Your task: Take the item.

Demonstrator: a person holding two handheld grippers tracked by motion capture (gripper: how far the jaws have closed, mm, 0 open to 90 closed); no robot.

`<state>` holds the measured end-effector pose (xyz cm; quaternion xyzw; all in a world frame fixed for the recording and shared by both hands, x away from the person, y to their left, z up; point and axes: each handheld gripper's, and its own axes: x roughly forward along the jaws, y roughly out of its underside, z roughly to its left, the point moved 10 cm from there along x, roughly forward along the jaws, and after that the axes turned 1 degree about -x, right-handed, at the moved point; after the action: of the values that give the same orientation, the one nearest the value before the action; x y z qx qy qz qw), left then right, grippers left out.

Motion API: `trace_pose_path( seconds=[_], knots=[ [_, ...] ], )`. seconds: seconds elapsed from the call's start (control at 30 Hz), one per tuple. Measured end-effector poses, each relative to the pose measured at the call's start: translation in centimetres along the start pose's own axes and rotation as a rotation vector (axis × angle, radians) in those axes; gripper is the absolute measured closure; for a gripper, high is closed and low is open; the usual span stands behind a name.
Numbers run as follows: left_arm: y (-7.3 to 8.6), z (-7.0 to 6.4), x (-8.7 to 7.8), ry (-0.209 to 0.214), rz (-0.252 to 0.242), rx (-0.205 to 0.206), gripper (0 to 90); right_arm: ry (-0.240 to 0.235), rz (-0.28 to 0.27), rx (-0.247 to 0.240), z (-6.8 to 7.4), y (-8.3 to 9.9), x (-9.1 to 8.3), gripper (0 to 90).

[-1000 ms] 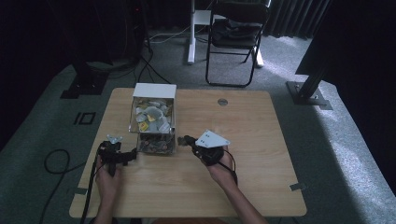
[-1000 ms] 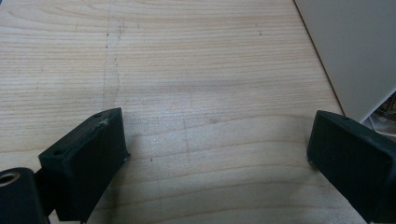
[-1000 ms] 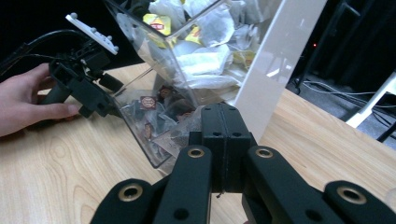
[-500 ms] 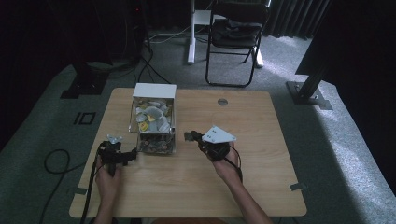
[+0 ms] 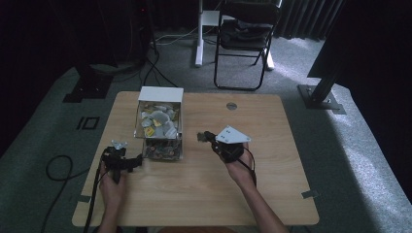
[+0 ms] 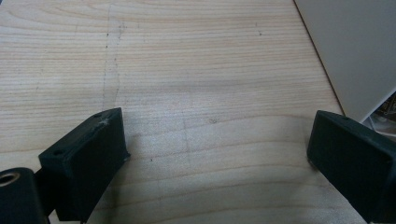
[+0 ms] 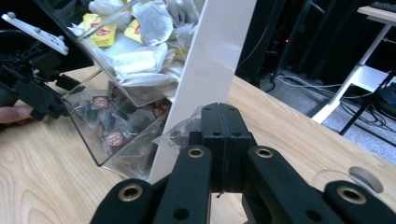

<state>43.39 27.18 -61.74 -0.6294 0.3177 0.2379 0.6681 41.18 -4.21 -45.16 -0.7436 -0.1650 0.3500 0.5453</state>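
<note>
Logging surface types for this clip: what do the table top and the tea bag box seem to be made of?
Table top: light wood or wood-look laminate, matte, with visible grain lines. Tea bag box: clear glossy plastic at the front, probably acrylic, since the bags show through; its side panel is opaque white, material unclear.
</note>
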Motion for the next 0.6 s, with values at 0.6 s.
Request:
trace_pose_path(
  seconds=[0.6],
  knots=[
    [0.0, 0.0, 0.0, 0.000, -0.001, -0.001, 5.5, 0.053, 0.014, 0.008, -2.9, 0.1, 0.0, 90.0]
  ],
)
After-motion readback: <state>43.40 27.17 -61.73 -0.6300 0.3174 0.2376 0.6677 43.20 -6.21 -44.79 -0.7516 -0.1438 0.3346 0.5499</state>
